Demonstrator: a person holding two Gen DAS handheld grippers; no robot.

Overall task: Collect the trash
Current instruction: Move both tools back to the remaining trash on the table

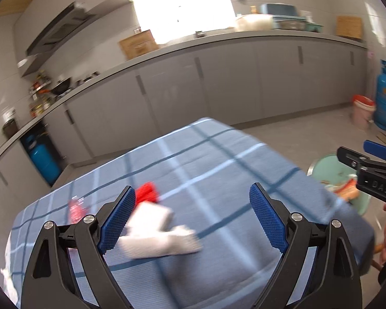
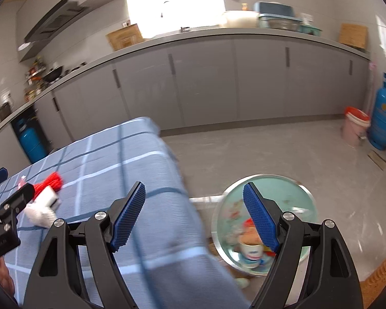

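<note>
A crumpled white paper wad lies on the blue checked tablecloth, with a red scrap just behind it and a small pink wrapper to its left. My left gripper is open and empty, its jaws wide apart over the white wad. The wad and red scrap also show in the right wrist view. My right gripper is open and empty, past the table's right edge, above a round pale-green bin that holds a cup and other trash.
Grey kitchen cabinets run along the back wall. A blue gas cylinder and a pink bucket stand at the far right; another blue cylinder stands at the left. White paper lies at the table's left edge.
</note>
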